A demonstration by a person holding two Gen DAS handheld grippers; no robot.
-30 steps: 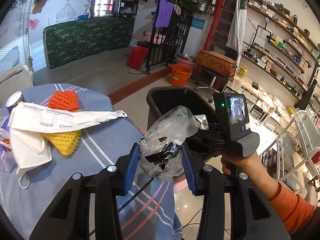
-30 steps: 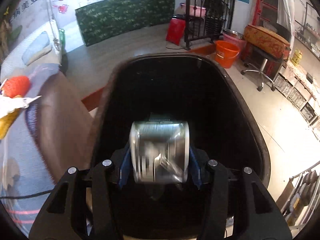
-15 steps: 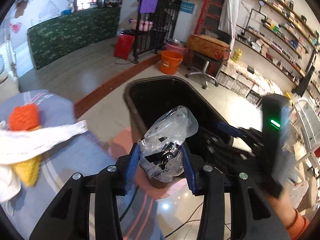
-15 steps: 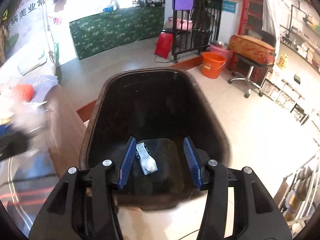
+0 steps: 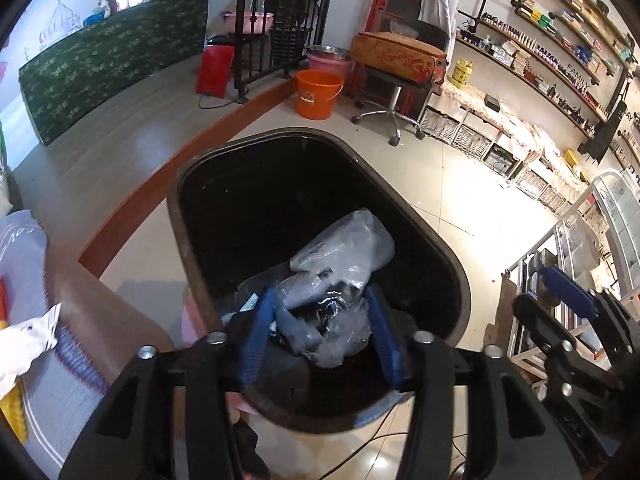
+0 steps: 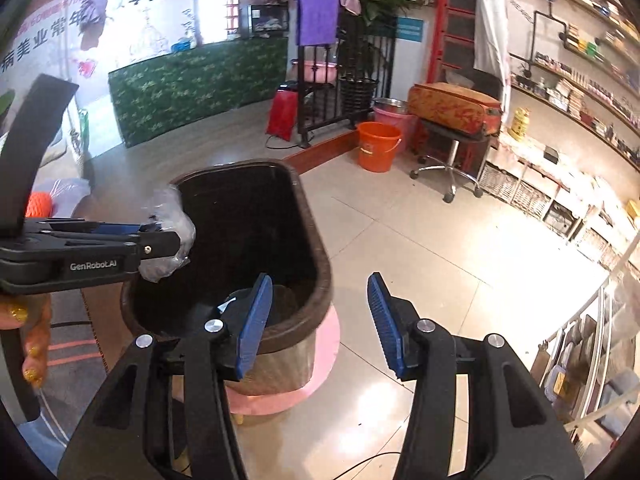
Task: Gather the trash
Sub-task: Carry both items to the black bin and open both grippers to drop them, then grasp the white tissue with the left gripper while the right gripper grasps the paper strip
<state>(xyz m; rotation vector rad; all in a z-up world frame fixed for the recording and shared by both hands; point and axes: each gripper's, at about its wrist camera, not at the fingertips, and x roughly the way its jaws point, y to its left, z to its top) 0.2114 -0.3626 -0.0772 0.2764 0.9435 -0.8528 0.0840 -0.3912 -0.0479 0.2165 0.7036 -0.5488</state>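
Observation:
My left gripper (image 5: 322, 338) is shut on a crumpled clear plastic bag (image 5: 336, 276) and holds it over the open mouth of the black trash bin (image 5: 192, 240). In the right wrist view the same bag (image 6: 172, 236) hangs at the bin's left rim (image 6: 316, 240). My right gripper (image 6: 316, 316) is open and empty, pulled back to the right of the bin above the floor; it also shows at the right edge of the left wrist view (image 5: 568, 312). A small white wrapper (image 6: 228, 304) lies in the bin's bottom.
The cloth-covered table (image 5: 36, 360) with white paper (image 5: 24, 340) and orange and yellow foam nets is at the left. An orange bucket (image 5: 318, 94), a rolling stool (image 5: 396, 92) and wall shelves (image 5: 552, 32) stand beyond on the tiled floor.
My left gripper carried the plastic bag from the table to above the bin. My right gripper let a metal can drop into the bin, opened and drew back to the right.

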